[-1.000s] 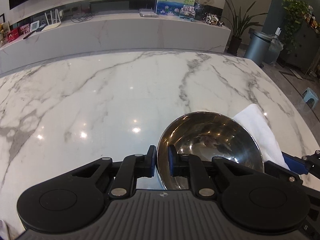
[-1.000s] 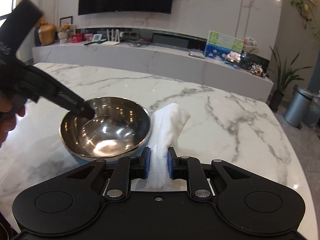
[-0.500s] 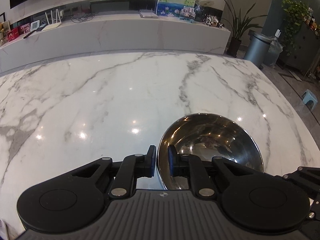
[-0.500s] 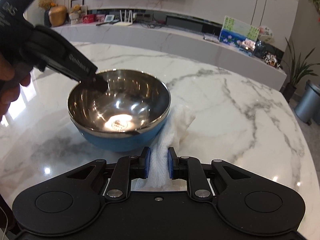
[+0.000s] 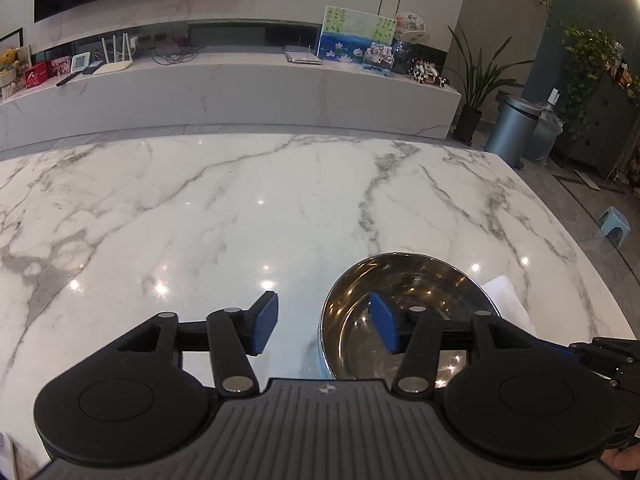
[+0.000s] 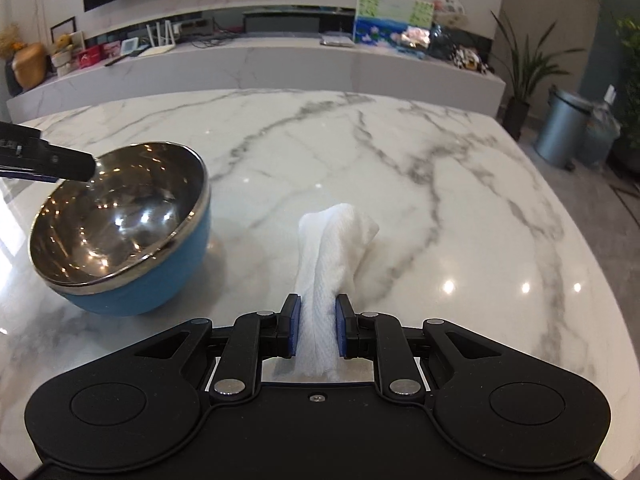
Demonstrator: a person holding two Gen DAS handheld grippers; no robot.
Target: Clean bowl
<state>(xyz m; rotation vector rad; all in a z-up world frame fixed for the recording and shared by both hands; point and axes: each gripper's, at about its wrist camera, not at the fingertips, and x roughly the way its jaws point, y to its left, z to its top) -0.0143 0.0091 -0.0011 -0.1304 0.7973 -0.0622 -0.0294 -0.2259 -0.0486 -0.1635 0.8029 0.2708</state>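
Left wrist view. Left tool (image 5: 323,327) low over the marble table (image 5: 240,216), jaws opening and standing well apart — near rim of the bowl (image 5: 404,280) between them, neither blue pad pressing on it. One pad outside the bowl over bare table, the other inside, above the steel interior. Bowl at lower right of the table, near its front edge. White corner of the paper towel (image 5: 506,300) just beyond the bowl's right side. Part of the right tool (image 5: 600,356) at the right border; jaws not visible from here.

Right wrist view. Right tool (image 6: 316,330) nearly closed, both blue pads clamped on the paper towel (image 6: 336,252) — towel bunched, rising forward from the jaws, tip above the table (image 6: 440,184). Bowl (image 6: 120,224) to the left of the towel, apart from it: steel inside, blue outside, tilted with its opening toward the camera, base on the table. Black finger of the left tool (image 6: 52,158) reaching in from the left border, tip at the bowl's far-left rim. Contact at that rim not clear from here.
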